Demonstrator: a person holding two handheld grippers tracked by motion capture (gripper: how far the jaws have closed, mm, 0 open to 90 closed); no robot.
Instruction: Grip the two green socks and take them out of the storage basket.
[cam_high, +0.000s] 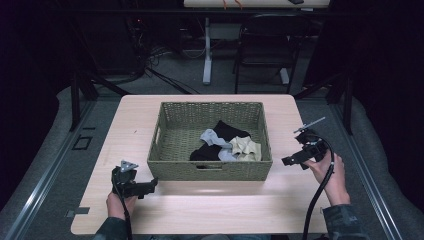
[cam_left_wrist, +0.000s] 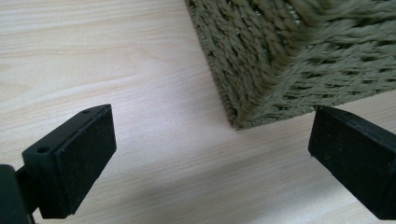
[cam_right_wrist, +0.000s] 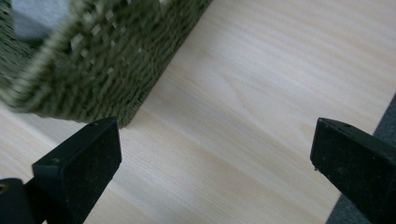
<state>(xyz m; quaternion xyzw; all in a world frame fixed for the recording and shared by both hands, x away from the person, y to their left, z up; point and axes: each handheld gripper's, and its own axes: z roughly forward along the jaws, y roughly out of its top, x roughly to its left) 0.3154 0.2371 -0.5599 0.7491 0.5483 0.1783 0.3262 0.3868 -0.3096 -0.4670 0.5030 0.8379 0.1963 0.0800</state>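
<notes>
An olive woven basket (cam_high: 174, 129) stands in the middle of the light wooden table (cam_high: 210, 207). Inside it, toward its front right, lie a black cloth (cam_high: 227, 131), a grey cloth (cam_high: 212, 137) and a beige cloth (cam_high: 246, 148), bunched together. My left gripper (cam_high: 150, 186) is held low near the basket's front left corner (cam_left_wrist: 240, 119), jaws wide open with bare table between them. My right gripper (cam_high: 290, 160) hovers just right of the basket's front right corner (cam_right_wrist: 119, 116), also open and holding nothing.
The table's right edge shows in the right gripper view, with grey floor (cam_right_wrist: 387, 116) beyond it. Behind the table stand a dark chair (cam_high: 265, 47) and a white desk leg (cam_high: 207, 55). Bare tabletop lies in front of the basket and on both sides.
</notes>
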